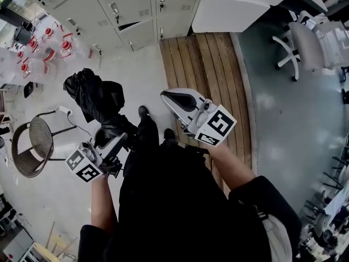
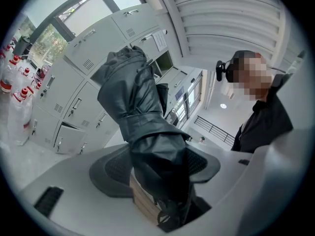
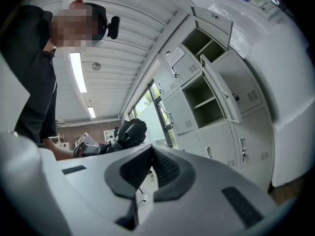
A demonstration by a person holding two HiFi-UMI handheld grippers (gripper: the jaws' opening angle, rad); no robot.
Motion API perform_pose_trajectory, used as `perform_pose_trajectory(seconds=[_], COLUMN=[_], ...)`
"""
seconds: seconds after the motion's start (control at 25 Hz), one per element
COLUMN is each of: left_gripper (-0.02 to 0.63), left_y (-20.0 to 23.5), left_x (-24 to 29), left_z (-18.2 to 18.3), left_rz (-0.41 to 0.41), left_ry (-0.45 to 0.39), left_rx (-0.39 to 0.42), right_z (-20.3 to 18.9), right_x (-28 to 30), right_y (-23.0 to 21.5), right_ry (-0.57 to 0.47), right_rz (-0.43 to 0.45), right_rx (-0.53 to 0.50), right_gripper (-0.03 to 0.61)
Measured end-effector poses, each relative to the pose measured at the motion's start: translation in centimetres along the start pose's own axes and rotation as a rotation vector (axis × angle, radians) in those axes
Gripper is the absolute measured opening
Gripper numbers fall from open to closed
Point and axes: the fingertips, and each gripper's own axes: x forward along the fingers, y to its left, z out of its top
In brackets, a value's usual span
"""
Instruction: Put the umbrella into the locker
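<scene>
In the head view, the left gripper (image 1: 112, 142) sat at about eight o'clock from the frame's centre, clenched on the lower end of a folded black umbrella (image 1: 94, 98). The umbrella's bundled canopy rose toward ten o'clock, above the pale floor (image 1: 125, 70). The right gripper (image 1: 173, 100) hung near the centre, pointing toward eleven o'clock and carrying nothing. The bank of lockers (image 1: 125, 7) lay at twelve o'clock, well apart from both tools, with a wicker chair (image 1: 35, 146) at nine o'clock.

In the left gripper view, the jaws were pressed onto the umbrella from both sides. A pale wood-coloured part, probably the handle (image 2: 142, 200), showed at six o'clock just under the pads. The fabric climbed toward twelve o'clock, cinched by its strap halfway up.

In the right gripper view, the jaws were brought together with nothing between them. An open locker (image 3: 206, 100) with bare shelves stood at two o'clock, its door (image 3: 219, 95) swung out.

The umbrella looked light, with loose, slick fabric over a stiff core. It would likely droop and shift if pinched by the cloth alone. The firm handle end, or the strapped waist, seemed the surest hold.
</scene>
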Motion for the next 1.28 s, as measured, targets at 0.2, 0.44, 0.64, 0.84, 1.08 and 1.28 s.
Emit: perform_pose_trajectory(seconds=[0.2,0.44,0.64,0.84,1.08,1.28], left_gripper=[0.296,0.296,0.296,0.296,0.296,0.296], left_y=[3.8,9.1,13.9,18.1,21.0,21.9], left_x=[1.5,3.4,4.7,5.6,6.6,8.8], left_z=[2.9,6.8,10.1,12.6,14.6,15.9], left_rz=[-0.037,-0.055,-0.072,-0.086,-0.119,-0.146], left_ry=[-0.004,0.004,0.039,0.061,0.092,0.1], left_rx=[-0.022,-0.038,-0.015,-0.013,-0.016,-0.017], right_z=[0.3,0.9,2.0,1.9,2.4,3.8], right_x=[2.8,8.4,14.1,19.0,21.9,21.9], right_y=[-3.1,-7.2,-10.6,-13.0,-15.1,-16.8], right_ry=[0.032,0.069,0.091,0.128,0.14,0.134], right_rz=[-0.044,-0.07,-0.081,-0.087,-0.123,-0.153], right_rx=[0.001,0.006,-0.004,-0.012,-0.024,-0.048], right_gripper=[0.012,0.011,0.011,0.011,0.011,0.011])
